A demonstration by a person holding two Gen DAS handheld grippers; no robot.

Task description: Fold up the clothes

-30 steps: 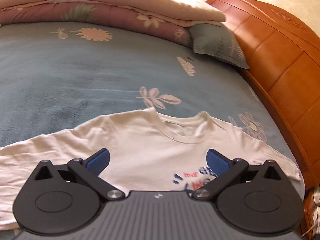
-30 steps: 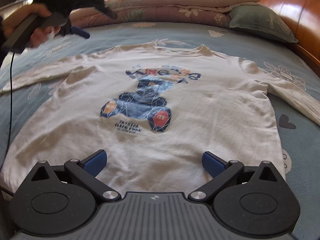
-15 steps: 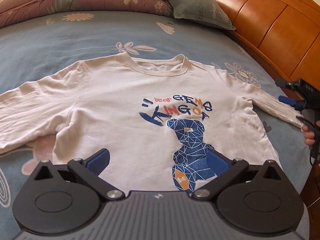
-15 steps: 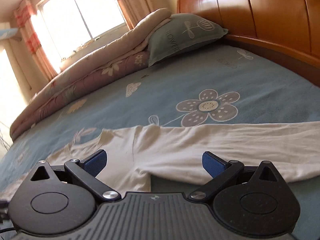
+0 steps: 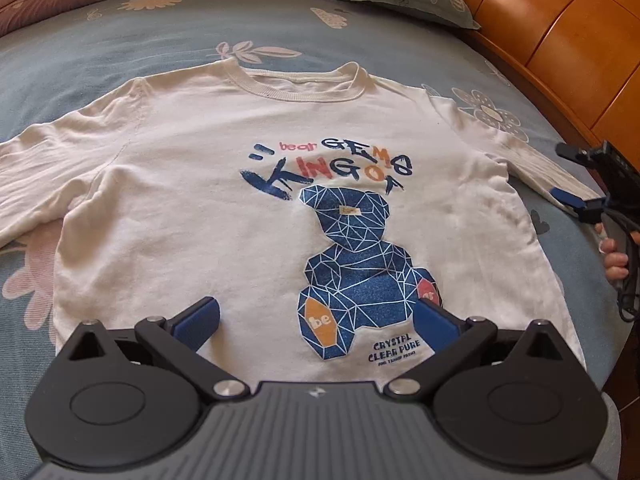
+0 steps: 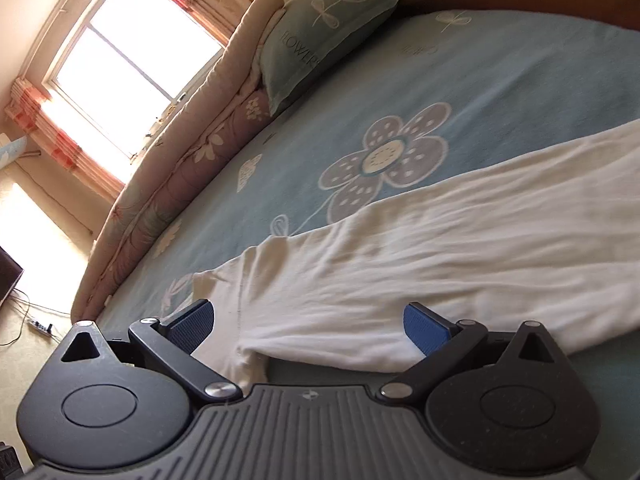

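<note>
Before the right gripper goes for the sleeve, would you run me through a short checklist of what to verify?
1. Shirt lies flat, print up, on the bed: ok.
2. Right gripper open, holding nothing: ok.
3. Sleeve lies between its fingers' line of approach: ok.
4. Sleeve fabric smooth: not ok, wrinkled near the armpit.
5. Left gripper open, above the hem, clear of the sleeve: ok.
6. Sleeve cuff position: cannot tell, it runs out of the right wrist view.
</note>
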